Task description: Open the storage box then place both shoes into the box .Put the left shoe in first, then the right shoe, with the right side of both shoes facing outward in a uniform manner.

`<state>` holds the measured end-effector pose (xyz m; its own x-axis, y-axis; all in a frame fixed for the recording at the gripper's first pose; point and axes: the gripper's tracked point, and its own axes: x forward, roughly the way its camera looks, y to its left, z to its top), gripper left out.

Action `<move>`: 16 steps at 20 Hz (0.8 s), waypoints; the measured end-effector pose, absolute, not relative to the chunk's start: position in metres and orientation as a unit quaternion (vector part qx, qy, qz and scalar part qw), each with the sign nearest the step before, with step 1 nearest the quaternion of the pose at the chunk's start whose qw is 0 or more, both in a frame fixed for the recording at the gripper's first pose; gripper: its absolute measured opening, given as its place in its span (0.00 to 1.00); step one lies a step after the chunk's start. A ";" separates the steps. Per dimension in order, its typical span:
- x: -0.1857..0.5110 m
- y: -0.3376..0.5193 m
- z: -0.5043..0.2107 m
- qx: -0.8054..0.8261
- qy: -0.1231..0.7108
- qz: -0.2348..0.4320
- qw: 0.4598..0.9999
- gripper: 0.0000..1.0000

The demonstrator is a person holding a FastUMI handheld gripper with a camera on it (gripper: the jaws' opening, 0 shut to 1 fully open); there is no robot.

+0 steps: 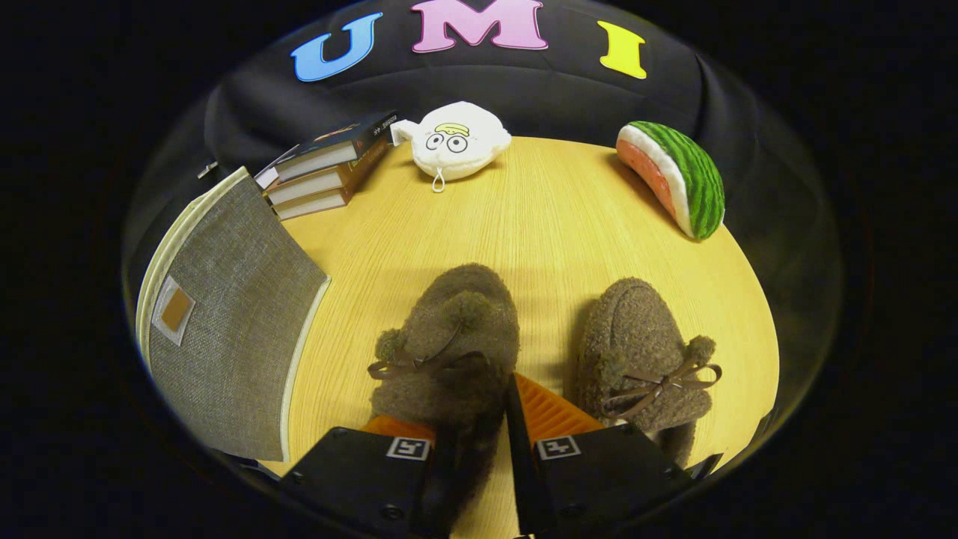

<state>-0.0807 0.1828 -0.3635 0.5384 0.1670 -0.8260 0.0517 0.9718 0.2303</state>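
Two fuzzy brown slippers with thin bow laces lie on the wooden table (pixel 539 224), toes pointing away from me. The left shoe (pixel 456 329) reaches back between my fingers, and my gripper (pixel 476 410) is shut on its heel rim, with fleece filling the narrow gap. Just to the right of my fingers lies the right shoe (pixel 636 352), untouched. The grey fabric storage box (pixel 224 322) with cream edges and a small brown tag stands to the left of the shoes. I cannot tell whether it is open.
A stack of books (pixel 329 168) lies beyond the box. A white plush toy (pixel 456 142) sits at the far side of the table. At the far right rests a plush watermelon slice (pixel 677 176). Bare tabletop lies between the shoes and the toys.
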 end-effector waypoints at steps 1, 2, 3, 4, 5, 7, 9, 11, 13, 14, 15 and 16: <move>-0.079 0.178 -0.364 0.107 0.477 0.023 0.872 0.31; -0.078 0.177 -0.363 0.112 0.475 0.016 0.872 0.18; -0.078 0.176 -0.362 0.117 0.478 0.009 0.871 0.13; -0.080 0.174 -0.359 0.124 0.480 0.004 0.868 0.10; -0.081 0.171 -0.353 0.132 0.481 -0.004 0.867 0.09; -0.081 0.164 -0.333 0.149 0.479 -0.021 0.865 0.10; -0.076 0.161 -0.299 0.170 0.465 -0.030 0.868 0.09; -0.070 0.163 -0.258 0.194 0.453 -0.036 0.869 0.09; -0.059 0.174 -0.220 0.216 0.447 -0.042 0.867 0.09; -0.055 0.184 -0.203 0.226 0.448 -0.038 0.864 0.09; -0.050 0.199 -0.187 0.236 0.450 -0.029 0.861 0.09; -0.046 0.212 -0.175 0.243 0.450 -0.022 0.859 0.09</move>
<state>-0.0464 0.2116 -0.1748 0.5937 0.1808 -0.7841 0.2575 0.8805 0.3980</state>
